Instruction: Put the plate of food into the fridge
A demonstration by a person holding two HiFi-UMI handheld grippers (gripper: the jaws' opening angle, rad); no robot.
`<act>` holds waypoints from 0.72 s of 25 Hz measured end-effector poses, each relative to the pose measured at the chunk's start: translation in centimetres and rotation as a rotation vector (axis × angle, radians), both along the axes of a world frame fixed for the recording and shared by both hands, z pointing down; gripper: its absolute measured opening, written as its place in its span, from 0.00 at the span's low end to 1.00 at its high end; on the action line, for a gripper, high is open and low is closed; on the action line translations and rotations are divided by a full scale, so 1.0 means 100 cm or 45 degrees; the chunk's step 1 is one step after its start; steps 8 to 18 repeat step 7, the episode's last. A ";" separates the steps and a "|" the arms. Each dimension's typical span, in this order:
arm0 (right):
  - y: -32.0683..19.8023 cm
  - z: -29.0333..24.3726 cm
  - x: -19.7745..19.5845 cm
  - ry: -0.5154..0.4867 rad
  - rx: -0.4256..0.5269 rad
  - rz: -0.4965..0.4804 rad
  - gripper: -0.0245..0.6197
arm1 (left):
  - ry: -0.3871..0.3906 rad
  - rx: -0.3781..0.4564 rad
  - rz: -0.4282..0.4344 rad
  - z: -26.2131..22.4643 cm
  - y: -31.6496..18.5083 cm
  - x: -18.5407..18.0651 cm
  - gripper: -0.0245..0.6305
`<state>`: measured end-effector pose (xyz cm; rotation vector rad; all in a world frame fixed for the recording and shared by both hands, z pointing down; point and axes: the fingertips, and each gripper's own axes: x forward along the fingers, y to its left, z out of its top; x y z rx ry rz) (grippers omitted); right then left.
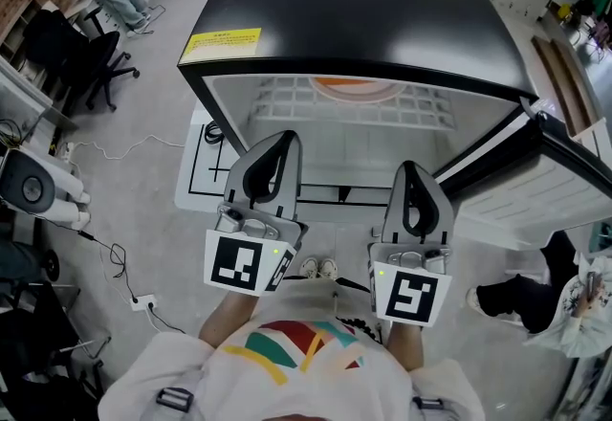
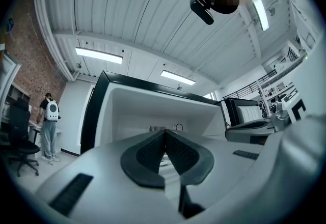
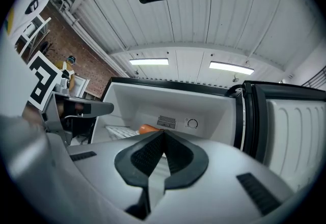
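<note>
Plate [image 1: 349, 86] on wire shelf [image 1: 287, 105] inside fridge [image 1: 363, 17], straight ahead. Left hand-held gripper [image 1: 277, 140] and right hand-held gripper [image 1: 413, 168] closed, empty, outside fridge front. Open door [image 1: 550, 185] at fridge's right, nearer right hand-held gripper.

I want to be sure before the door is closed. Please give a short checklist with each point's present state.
1. Plate on the wire shelf inside the fridge: ok.
2. Plate lying flat: cannot tell, the fridge top hides most of it.
3. Left gripper shut, empty: ok.
4. Right gripper shut, empty: ok.
5. Both grippers outside the fridge: ok.
6. Fridge door closed: not ok, it stands open.
</note>
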<state>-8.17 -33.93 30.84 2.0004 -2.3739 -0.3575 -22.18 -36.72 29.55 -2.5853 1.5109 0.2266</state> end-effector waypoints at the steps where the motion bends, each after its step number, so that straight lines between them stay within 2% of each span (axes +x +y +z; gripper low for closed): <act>1: 0.000 -0.001 0.000 0.002 0.001 0.003 0.04 | -0.002 -0.005 0.007 0.001 0.000 0.001 0.05; 18: -0.004 -0.007 0.007 0.012 0.014 0.035 0.04 | -0.019 -0.023 0.030 0.004 -0.003 0.004 0.05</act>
